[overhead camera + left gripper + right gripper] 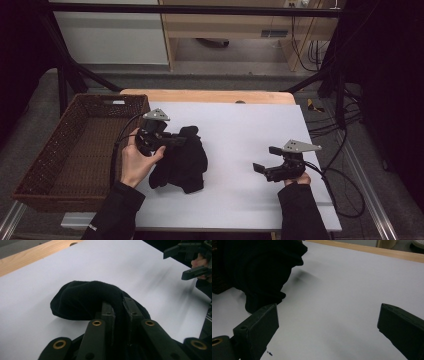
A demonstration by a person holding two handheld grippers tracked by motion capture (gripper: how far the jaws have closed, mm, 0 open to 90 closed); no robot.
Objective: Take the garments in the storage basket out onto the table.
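Observation:
A black cloth (182, 162) lies crumpled on the white table sheet (250, 130), left of centre. My left gripper (182, 140) is at the cloth's top edge and shut on a fold of it. In the left gripper view the black cloth (82, 300) bulges up over the jaws, which pinch it between their pads at my left gripper (119, 312). My right gripper (265, 159) rests low over the sheet at the right, open and with nothing between its jaws. The right gripper view has my right gripper (328, 322) spread wide and the black cloth (259, 270) at the upper left.
A brown wicker basket (45, 165) stands at the table's left side, with nothing seen in it. The wooden table edge (210, 96) runs along the back. Black cables (340, 195) trail off the right side. The other gripper (192, 260) appears far off in the left gripper view.

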